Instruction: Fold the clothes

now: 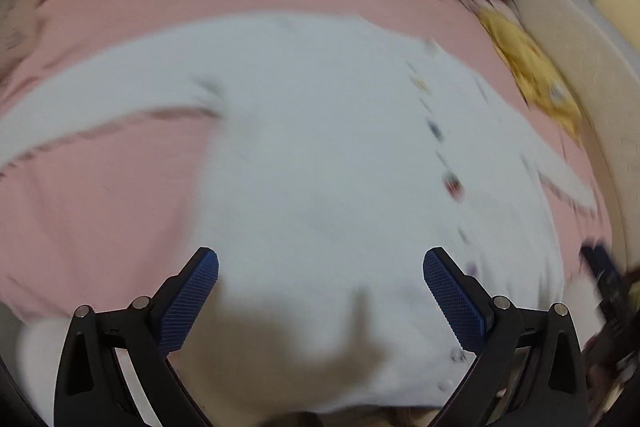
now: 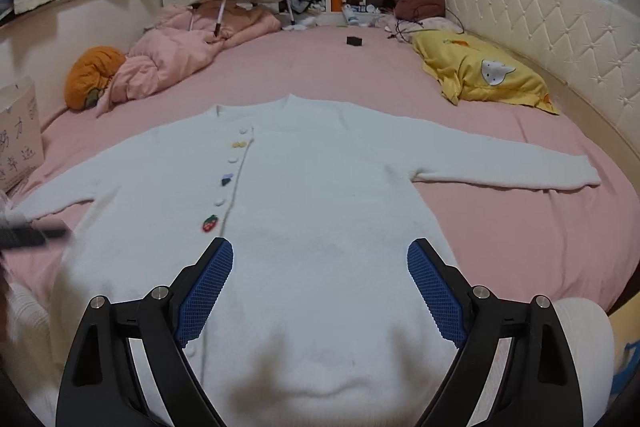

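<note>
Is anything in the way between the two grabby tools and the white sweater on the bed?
Nothing visible is. The white button-up knit cardigan lies spread flat on the pink bed sheet, directly beneath the open right tool and the open left tool. The yellow pillow and orange cushion sit well away.

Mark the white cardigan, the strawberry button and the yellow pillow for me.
white cardigan (image 2: 320,187): right wrist view, middle of its chest.
strawberry button (image 2: 210,223): right wrist view, the red berry itself.
yellow pillow (image 2: 480,75): right wrist view, its top face.
</note>
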Available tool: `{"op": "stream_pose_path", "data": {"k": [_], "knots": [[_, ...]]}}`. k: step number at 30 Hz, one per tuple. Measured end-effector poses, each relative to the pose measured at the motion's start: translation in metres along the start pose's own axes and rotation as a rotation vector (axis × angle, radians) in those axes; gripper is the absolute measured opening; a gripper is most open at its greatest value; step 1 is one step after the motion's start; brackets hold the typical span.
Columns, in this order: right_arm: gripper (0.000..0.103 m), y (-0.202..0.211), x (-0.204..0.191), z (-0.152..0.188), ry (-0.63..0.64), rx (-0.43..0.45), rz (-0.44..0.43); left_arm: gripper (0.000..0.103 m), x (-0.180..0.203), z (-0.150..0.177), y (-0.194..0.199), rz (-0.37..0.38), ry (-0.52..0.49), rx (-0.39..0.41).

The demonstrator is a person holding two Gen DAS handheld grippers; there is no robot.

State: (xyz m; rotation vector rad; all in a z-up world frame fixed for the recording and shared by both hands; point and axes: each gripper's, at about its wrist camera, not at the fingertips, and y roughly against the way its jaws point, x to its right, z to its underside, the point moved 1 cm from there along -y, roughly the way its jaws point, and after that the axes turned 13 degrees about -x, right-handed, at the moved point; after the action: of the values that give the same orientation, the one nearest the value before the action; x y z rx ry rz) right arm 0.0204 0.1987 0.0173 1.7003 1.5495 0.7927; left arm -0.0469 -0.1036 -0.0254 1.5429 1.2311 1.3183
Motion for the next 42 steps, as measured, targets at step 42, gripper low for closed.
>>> {"op": "stream_pose_path", "data": {"k": [42], "knots": [[0.089, -0.016, 0.016, 0.012, -0.042, -0.087, -0.182, 0.103, 0.045, 0.055, -0.047, 0.028, 0.02, 0.023]]}}
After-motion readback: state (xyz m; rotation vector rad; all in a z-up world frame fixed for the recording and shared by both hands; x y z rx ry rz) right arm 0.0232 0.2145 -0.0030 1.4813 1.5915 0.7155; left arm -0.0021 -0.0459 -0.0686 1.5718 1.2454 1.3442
